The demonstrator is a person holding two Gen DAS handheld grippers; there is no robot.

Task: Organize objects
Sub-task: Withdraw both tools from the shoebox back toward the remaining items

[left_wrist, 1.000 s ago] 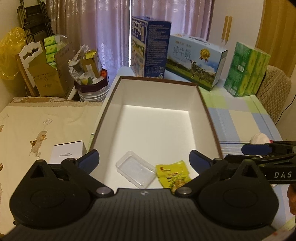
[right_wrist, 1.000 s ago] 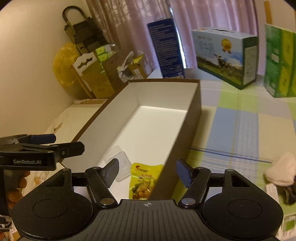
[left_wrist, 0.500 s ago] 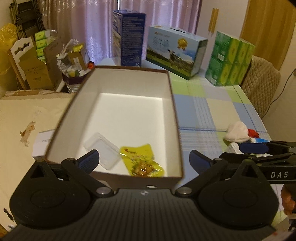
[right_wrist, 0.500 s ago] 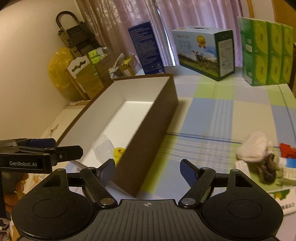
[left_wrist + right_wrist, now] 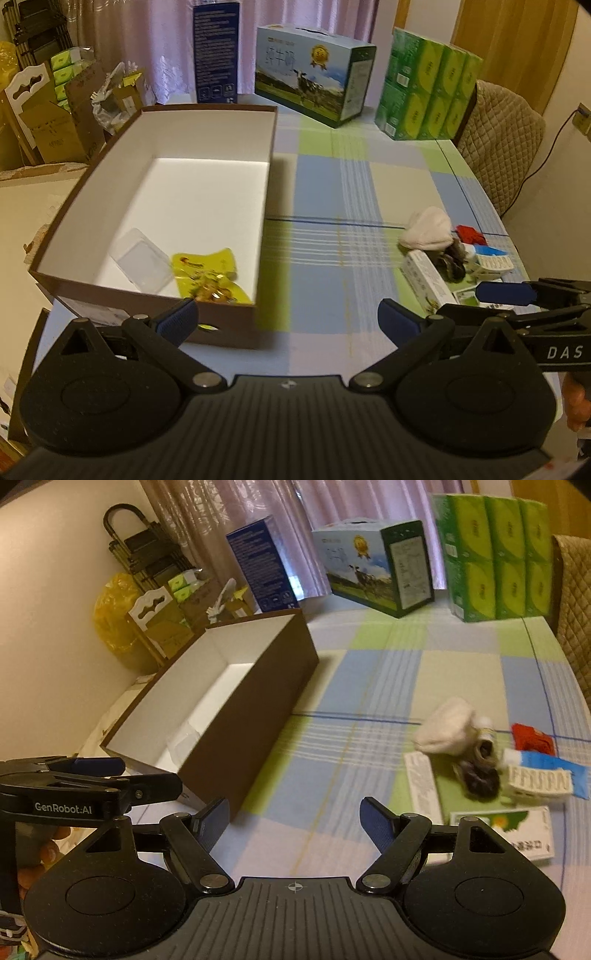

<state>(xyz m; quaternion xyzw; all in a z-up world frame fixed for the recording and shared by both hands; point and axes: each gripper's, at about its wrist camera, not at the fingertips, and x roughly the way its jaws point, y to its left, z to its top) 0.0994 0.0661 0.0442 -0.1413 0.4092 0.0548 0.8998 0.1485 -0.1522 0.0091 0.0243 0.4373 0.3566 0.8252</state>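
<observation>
A brown box (image 5: pixel 271 147) with a white inside stands on the left of the checked tablecloth; the same box (image 5: pixel 258 716) shows in the right wrist view. Inside lie a clear plastic lid (image 5: pixel 142 260) and a yellow snack packet (image 5: pixel 210 273). To the right sits a heap of small items: a white cloth (image 5: pixel 447 727), a red piece (image 5: pixel 533 738), a blue and white packet (image 5: pixel 546 771), a long white carton (image 5: pixel 423 786). My left gripper (image 5: pixel 288 319) is open beside the box's near right corner. My right gripper (image 5: pixel 293 818) is open over bare cloth, left of the heap.
A milk carton case (image 5: pixel 314 85), a tall blue box (image 5: pixel 216 51) and a green tissue pack (image 5: pixel 424 85) line the table's far edge. A quilted chair (image 5: pixel 506 133) stands at the right. Cardboard clutter (image 5: pixel 55 110) fills the left.
Both grippers have swung right, away from the box's inside and toward the heap of small items. Both stay open and hold nothing.
</observation>
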